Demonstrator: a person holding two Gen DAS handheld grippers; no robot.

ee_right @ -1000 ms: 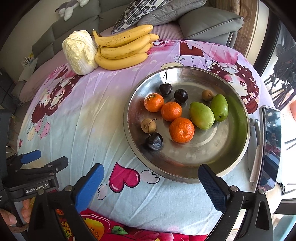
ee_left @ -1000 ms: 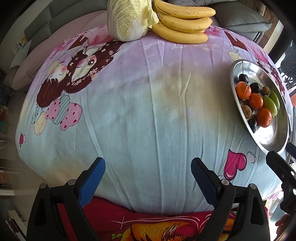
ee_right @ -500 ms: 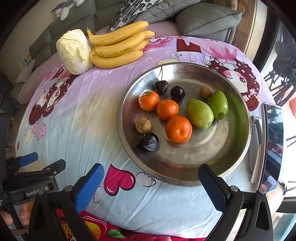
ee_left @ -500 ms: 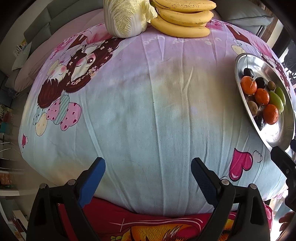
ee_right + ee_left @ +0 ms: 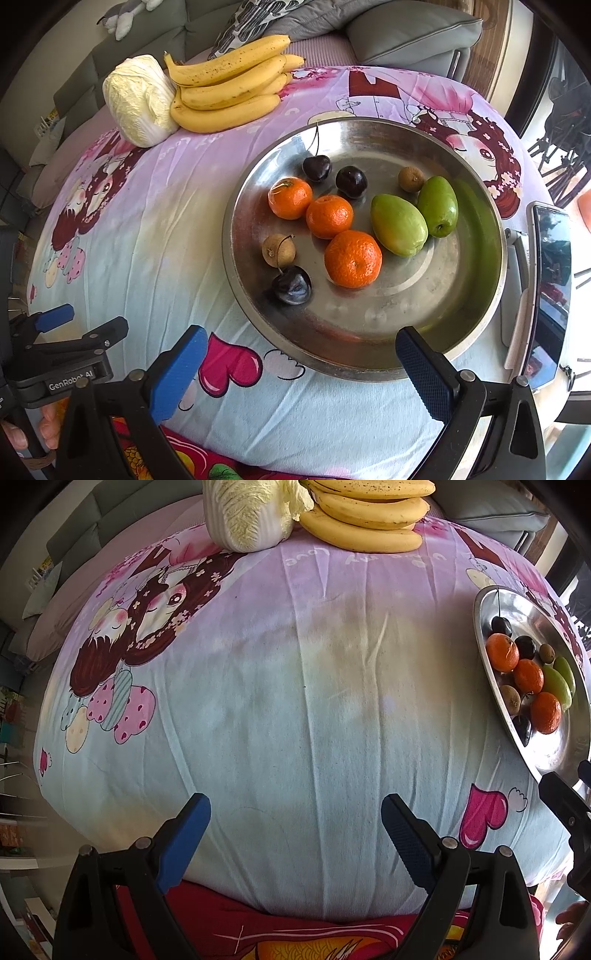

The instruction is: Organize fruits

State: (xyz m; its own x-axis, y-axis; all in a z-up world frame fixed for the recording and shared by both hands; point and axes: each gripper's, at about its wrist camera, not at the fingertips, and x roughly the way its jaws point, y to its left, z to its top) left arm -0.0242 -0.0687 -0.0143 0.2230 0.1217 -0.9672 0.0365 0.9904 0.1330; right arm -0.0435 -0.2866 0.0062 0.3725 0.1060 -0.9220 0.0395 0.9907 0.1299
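A round steel plate (image 5: pixel 476 295) (image 5: pixel 484 627) holds three oranges (image 5: pixel 352 258), two green fruits (image 5: pixel 399 225), three dark cherries (image 5: pixel 291 285) and two small brown fruits (image 5: pixel 277 250). My right gripper (image 5: pixel 299 354) hovers open over the plate's near rim, with nothing between its blue pads. My left gripper (image 5: pixel 295 825) is open above bare cloth near the table's front edge, well left of the plate. A bunch of bananas (image 5: pixel 229 88) (image 5: pixel 369 513) lies at the far side.
A pale cabbage (image 5: pixel 138 99) (image 5: pixel 251 513) rests against the bananas. A cartoon-print cloth (image 5: pixel 280 686) covers the round table. A phone (image 5: pixel 550 284) lies right of the plate. A grey sofa with cushions (image 5: pixel 406 33) stands behind the table.
Both grippers moved forward over the table; the plate and bananas look closer in each view. Both stay open.
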